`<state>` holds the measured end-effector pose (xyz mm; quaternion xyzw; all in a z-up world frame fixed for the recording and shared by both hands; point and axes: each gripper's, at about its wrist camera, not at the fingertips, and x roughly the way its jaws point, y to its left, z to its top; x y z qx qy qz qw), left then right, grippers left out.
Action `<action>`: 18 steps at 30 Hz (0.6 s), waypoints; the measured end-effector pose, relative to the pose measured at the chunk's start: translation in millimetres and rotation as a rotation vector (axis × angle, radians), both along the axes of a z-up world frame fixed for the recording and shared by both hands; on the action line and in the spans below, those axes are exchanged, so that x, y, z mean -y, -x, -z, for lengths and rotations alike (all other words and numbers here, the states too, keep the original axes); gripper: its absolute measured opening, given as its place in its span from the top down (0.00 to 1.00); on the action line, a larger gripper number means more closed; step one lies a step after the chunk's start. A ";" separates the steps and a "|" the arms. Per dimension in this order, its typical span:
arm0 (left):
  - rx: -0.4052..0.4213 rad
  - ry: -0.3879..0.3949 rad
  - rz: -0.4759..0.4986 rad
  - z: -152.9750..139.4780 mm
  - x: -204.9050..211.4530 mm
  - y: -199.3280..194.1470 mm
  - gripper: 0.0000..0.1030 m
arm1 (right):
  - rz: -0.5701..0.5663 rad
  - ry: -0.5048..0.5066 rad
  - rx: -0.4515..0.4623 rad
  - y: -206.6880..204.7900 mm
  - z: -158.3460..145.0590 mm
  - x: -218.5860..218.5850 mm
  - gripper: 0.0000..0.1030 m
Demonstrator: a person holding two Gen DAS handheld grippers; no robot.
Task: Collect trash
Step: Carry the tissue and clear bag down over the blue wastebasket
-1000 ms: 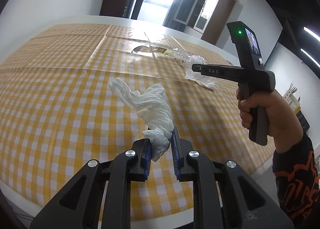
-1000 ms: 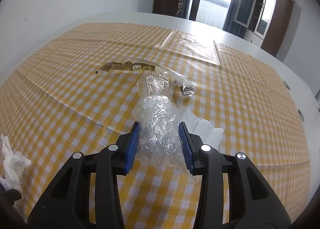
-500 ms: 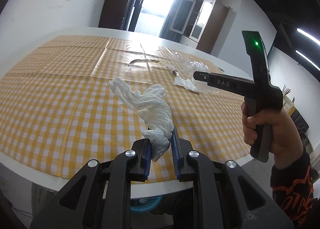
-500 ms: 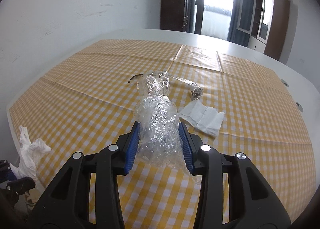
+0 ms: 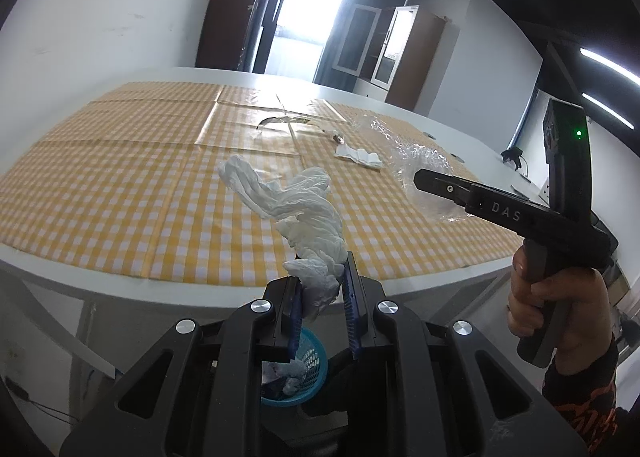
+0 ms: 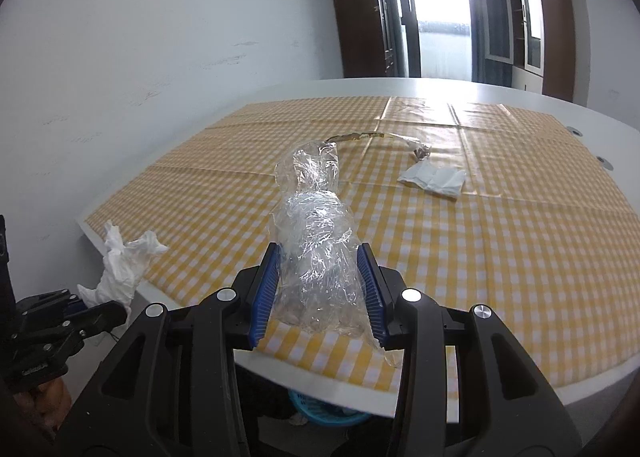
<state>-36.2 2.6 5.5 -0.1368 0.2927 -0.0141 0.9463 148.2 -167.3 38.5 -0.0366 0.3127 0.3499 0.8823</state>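
Two tongs each held trash above the blue mesh basket: the left tongs pinched a crumpled white tissue, the right tongs clamped a crinkled clear plastic wrap. Both looked light, soft, likely slippery; gripping the bunched middle seemed safest.

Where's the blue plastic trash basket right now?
The blue plastic trash basket sits on the floor beyond the table's near edge, seen low in the left wrist view, under the left gripper holding the crumpled white tissue.
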 end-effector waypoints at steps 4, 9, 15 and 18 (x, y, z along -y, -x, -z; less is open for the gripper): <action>-0.008 -0.029 0.012 7.9 7.6 17.8 0.84 | 0.002 -0.020 -0.013 24.3 8.0 15.8 0.64; -0.026 -0.030 0.026 21.9 14.1 36.8 0.84 | -0.017 -0.018 -0.025 56.3 18.1 35.7 0.64; -0.050 -0.034 0.081 41.7 23.8 51.0 0.84 | -0.003 0.021 0.001 98.9 36.3 50.4 0.64; -0.072 -0.045 0.094 51.0 26.2 58.0 0.84 | -0.009 0.038 -0.011 114.5 52.4 56.7 0.64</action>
